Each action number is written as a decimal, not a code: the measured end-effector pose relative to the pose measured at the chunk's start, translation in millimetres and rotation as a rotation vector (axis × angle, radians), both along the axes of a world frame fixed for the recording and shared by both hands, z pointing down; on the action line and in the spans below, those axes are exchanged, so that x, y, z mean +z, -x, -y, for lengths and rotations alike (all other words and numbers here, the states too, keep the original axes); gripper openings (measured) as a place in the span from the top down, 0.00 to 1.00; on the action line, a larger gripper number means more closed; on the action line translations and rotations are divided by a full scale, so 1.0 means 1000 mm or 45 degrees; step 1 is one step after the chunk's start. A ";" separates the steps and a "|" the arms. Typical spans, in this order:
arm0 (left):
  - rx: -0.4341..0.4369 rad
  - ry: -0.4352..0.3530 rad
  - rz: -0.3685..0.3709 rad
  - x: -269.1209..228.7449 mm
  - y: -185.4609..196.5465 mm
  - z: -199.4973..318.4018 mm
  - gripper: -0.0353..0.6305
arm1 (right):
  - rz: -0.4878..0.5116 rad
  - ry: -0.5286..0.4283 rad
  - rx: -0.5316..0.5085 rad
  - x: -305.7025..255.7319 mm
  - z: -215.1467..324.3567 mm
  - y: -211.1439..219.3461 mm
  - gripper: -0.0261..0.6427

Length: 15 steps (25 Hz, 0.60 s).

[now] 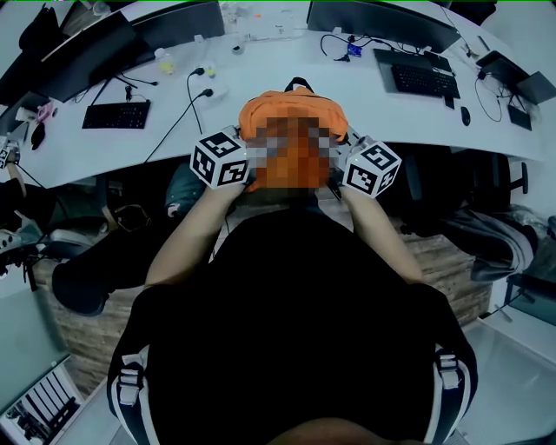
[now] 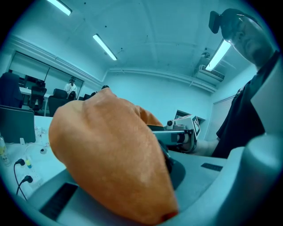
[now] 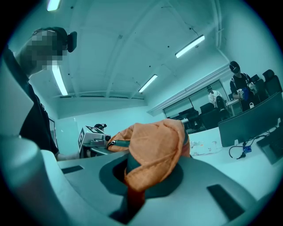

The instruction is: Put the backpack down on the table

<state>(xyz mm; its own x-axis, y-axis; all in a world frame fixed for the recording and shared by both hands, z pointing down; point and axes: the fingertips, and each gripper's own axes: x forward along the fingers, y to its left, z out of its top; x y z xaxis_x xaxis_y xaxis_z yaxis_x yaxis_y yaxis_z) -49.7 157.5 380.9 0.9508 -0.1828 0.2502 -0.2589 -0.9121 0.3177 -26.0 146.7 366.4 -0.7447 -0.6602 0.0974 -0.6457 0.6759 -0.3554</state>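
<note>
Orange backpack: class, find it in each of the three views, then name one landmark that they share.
Head view: orange backpack top centre, at the white desk's near edge.
Left gripper view: it fills the centre and lower left.
Right gripper view: centre, bunched up.
Shared landmark: the white desk.

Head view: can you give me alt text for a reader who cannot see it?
Seen from above, a person in a black top grips an orange backpack with the left hand-held gripper and the right hand-held gripper at the near edge of a curved white table. Keyboards and monitors stand on the table beyond it.
</note>
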 end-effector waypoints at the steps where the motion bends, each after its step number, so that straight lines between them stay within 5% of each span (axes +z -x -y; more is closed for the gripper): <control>1: -0.003 0.003 0.002 0.000 -0.002 0.004 0.90 | 0.005 0.002 -0.001 0.001 0.004 -0.002 0.92; 15: -0.067 0.041 0.004 0.012 -0.023 0.055 0.90 | 0.017 0.034 -0.065 0.015 0.058 -0.023 0.92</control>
